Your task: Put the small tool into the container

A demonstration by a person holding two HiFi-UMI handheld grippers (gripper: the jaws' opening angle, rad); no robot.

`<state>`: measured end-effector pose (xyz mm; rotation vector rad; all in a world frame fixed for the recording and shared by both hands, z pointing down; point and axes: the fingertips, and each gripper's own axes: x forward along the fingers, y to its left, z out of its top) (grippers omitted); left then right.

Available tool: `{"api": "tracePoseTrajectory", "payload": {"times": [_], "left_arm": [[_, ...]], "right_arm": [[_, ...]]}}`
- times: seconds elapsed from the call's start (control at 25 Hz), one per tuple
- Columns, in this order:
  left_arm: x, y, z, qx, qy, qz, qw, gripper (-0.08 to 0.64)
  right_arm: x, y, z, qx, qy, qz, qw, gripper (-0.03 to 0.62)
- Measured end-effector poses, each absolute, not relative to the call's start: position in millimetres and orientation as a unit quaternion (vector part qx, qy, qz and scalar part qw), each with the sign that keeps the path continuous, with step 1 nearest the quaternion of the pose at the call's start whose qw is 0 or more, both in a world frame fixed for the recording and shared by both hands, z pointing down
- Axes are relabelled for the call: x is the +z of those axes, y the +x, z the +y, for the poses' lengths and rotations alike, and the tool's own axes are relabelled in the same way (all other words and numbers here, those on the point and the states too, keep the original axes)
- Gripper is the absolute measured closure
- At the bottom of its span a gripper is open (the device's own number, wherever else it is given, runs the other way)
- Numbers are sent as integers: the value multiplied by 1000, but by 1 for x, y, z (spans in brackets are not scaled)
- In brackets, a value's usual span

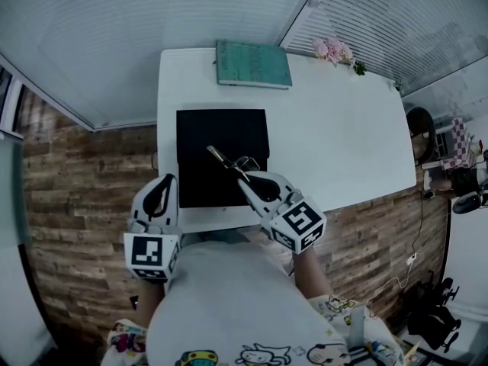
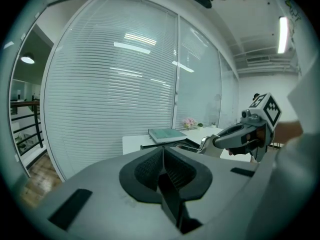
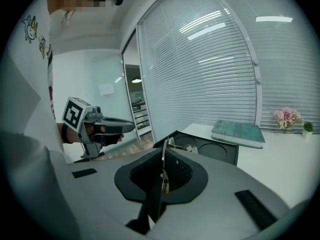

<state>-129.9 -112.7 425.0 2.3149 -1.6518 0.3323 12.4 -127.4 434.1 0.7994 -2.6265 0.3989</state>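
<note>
A small metal tool (image 1: 226,163) with a slim handle is pinched in my right gripper (image 1: 245,181) and sticks out over the black container (image 1: 221,128), a flat tray with round recesses on the white table. In the right gripper view the jaws are shut on the tool (image 3: 167,149), above the container's (image 3: 216,152) near corner. My left gripper (image 1: 162,183) hovers at the container's front left corner. Its jaws are shut with nothing between them (image 2: 162,156). It is seen from the side in the right gripper view (image 3: 107,126).
A teal book (image 1: 253,64) lies at the back edge of the white table (image 1: 343,136), and pink flowers (image 1: 332,50) stand at the back right. Window blinds run behind the table. Wood floor borders both sides. The person's torso fills the foreground.
</note>
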Motion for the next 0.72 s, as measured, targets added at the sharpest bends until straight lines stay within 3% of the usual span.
{"api": "tracePoseTrajectory", "payload": {"times": [0.72], "left_arm": [[437, -134, -120, 119, 794, -574, 161, 549]], "right_arm": [[479, -22, -108, 164, 88, -947, 264, 584]]}}
